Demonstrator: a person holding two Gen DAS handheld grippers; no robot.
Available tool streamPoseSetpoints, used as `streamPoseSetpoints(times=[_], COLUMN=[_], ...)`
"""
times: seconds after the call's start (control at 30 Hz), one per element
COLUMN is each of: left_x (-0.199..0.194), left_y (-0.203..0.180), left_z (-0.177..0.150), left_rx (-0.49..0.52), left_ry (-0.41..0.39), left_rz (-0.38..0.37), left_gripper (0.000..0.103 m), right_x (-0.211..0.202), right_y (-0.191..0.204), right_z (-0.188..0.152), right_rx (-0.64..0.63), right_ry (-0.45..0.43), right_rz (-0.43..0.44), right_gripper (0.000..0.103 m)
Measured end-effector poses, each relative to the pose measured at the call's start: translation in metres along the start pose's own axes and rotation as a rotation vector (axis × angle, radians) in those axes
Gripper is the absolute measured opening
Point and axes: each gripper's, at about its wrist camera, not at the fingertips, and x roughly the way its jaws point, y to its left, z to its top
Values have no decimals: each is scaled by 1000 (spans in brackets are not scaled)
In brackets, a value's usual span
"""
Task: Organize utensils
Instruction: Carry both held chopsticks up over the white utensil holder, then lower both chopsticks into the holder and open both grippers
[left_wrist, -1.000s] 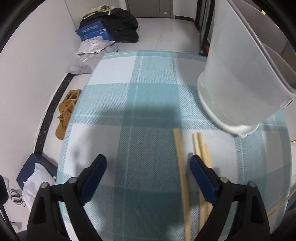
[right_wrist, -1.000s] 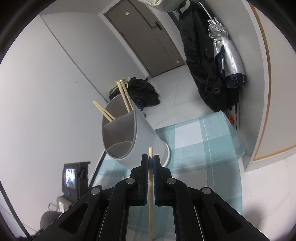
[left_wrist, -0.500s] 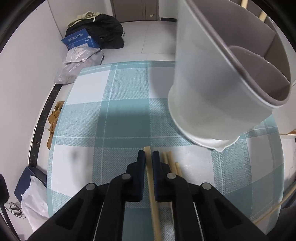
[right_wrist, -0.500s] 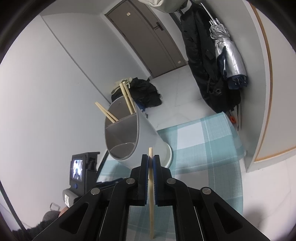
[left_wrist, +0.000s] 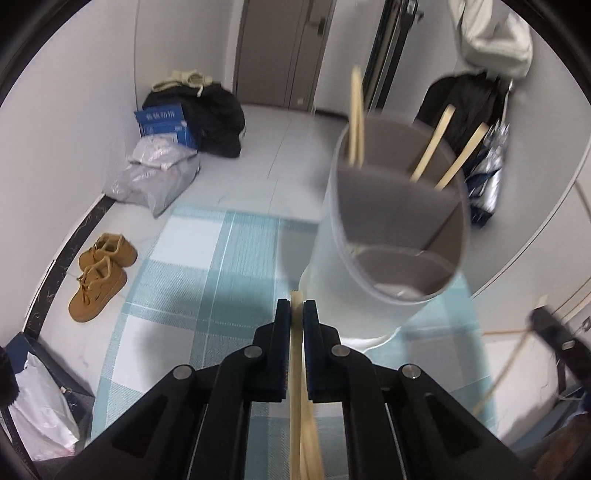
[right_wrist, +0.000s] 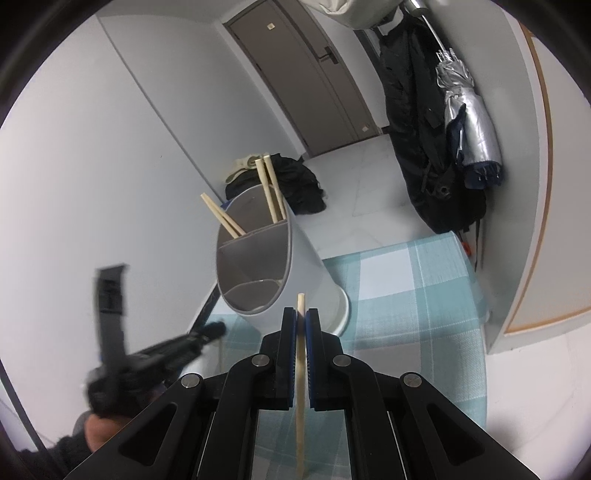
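Left wrist: my left gripper (left_wrist: 294, 306) clamps a chopstick (left_wrist: 295, 387), its lower end cut off; the blurred holder (left_wrist: 391, 236) stands ahead on the checked tablecloth (left_wrist: 207, 280).

Right wrist: my right gripper (right_wrist: 301, 314) grips another chopstick (right_wrist: 300, 387); the holder's base hides behind it.

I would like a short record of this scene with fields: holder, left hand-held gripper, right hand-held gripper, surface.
holder: white utensil holder with compartments, upright on the cloth, four chopsticks in the far compartments
left hand-held gripper: shut on one chopstick
right hand-held gripper: shut on another chopstick
surface: blue checked tablecloth
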Motion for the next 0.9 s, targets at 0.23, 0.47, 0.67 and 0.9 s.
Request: streamPoseSetpoints(times=[0.23, 0.47, 0.67, 0.9], left_x=[-28, -44, -66, -92], left_y=[-1, 3, 1, -5], left_z=[2, -2, 0, 12], left_rx=[-13, -4, -19, -1], left_ry=[-113, -126, -145, -189], left_rz=[-51, -43, -94, -132], left_gripper=[2, 2, 2, 2], right_x=[-7, -15, -17, -27], right_y=[17, 39, 48, 63], right_z=[-4, -12, -12, -12], right_rx=[-54, -139, -151, -156], right_ry=[-40, -90, -94, -117], right_rz=[16, 22, 28, 31], right_gripper=[4, 4, 4, 4])
